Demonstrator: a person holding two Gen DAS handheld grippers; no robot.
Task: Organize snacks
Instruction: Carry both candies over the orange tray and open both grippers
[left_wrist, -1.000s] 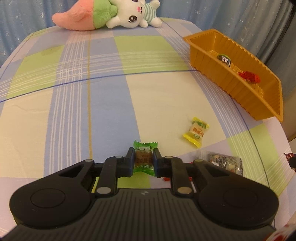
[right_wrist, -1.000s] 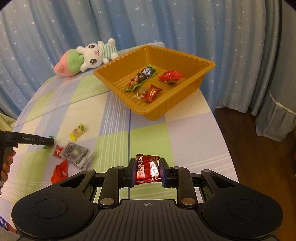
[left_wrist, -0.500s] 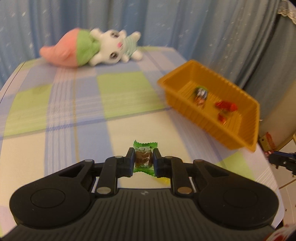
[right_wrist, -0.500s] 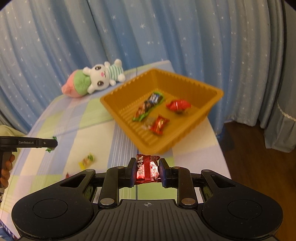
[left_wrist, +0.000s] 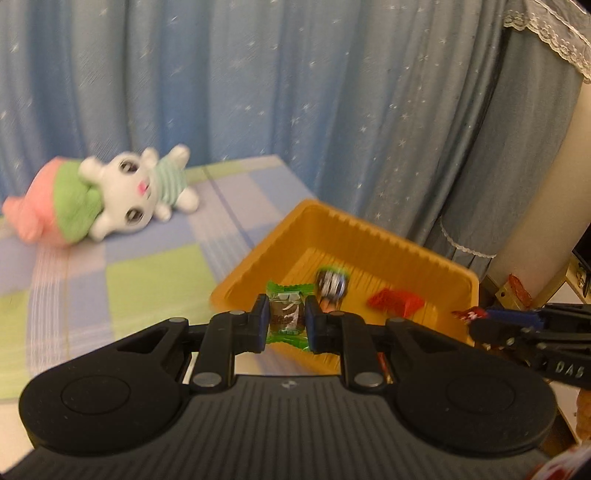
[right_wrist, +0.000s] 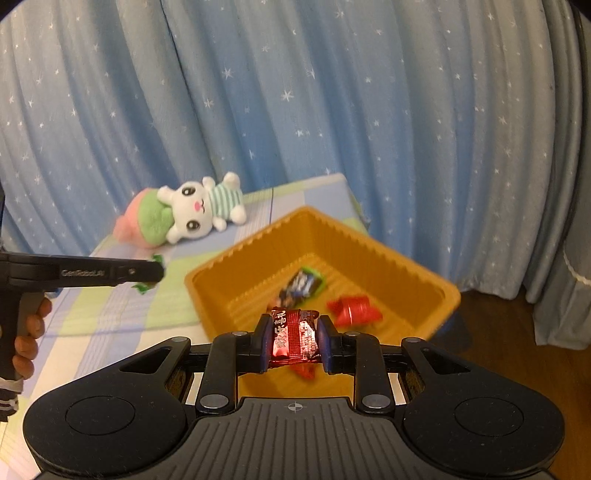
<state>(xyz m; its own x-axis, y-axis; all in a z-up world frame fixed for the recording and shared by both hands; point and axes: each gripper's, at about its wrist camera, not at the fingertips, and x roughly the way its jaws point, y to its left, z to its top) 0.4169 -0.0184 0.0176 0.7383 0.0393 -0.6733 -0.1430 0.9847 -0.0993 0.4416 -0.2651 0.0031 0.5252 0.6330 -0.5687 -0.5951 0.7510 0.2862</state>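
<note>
Both my grippers loaded, orange tray ahead.

My left gripper has its jaws pinched on a green-wrapped candy, held up in front of the near corner of the orange tray — in the right wrist view that same gripper sits off to the tray's left, above the checked cloth. My right gripper is clamped on a red foil snack over the tray's near wall. Inside the tray lie a dark packet with green ends and a red wrapper, close together. A plush rabbit lies on the cloth beyond the tray, against the starry blue curtain.
</note>
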